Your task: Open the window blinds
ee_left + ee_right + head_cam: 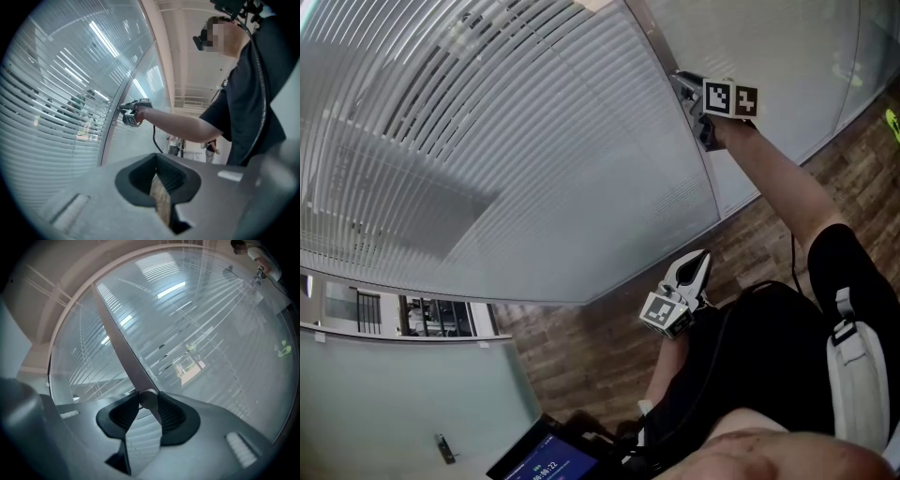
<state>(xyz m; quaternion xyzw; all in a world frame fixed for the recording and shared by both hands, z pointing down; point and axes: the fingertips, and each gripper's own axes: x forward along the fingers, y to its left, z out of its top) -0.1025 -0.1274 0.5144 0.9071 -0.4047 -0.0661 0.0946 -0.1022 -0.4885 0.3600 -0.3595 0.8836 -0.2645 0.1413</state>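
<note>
Blinds [487, 141] are hanging behind the glass of the partition, their slats sitting at a slant that is letting only part of the view through, so by my reading the opening is still under way. Small round knob [149, 398] for tilting them is sitting on the metal frame strip [119, 343] at the right edge of the pane. The right tool [689, 94] is reaching out level to that strip and its jaws are pressing on the knob from both sides, about half spread, with the knob seated between the ribbed pads.

Doing this step well is likely meaning rolling the wrist about the knob's own axis, keeping the squeeze steady so the pads are not slipping round the smooth barrel, and not pushing sideways against the strip or the glass. Watching the slats while turning is telling when they are lying flat.

The left tool [696, 267] is hanging low beside the person's body, well apart from the blinds, jaws closed together and carrying nothing, over the wooden floor [581, 356]
</note>
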